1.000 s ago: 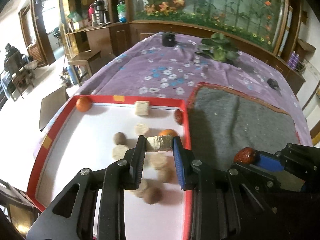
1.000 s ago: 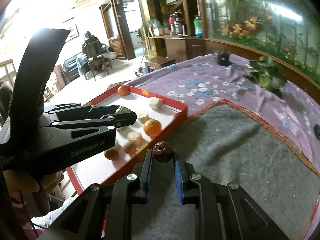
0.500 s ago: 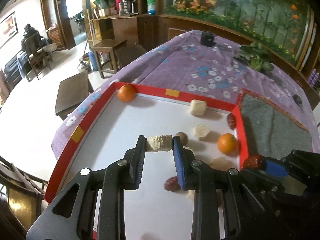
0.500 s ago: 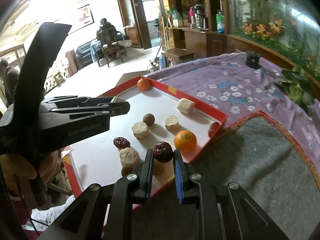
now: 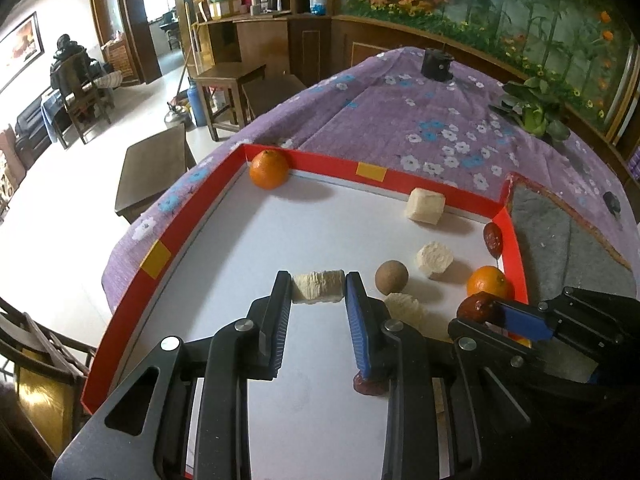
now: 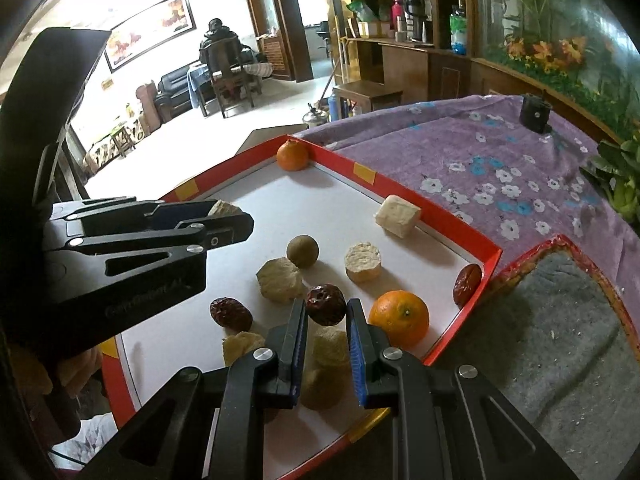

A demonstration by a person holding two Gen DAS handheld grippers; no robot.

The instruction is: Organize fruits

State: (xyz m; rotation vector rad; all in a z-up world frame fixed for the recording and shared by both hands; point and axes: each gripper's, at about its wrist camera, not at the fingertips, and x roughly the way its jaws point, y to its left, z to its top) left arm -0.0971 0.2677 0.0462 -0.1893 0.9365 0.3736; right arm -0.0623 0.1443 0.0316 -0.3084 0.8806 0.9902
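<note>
A pale ridged chunk [image 5: 318, 286] is clamped between the narrowly parted jaws of the left gripper [image 5: 319, 289], above the white floor of the red-walled tray [image 5: 132, 280]. A wrinkled red date [image 6: 326, 304] is pinched at the tips of the right gripper [image 6: 327, 312], with an orange [image 6: 399, 317] lying at its 3 o'clock and another date [image 6: 231, 313] at its 9 o'clock.
</note>
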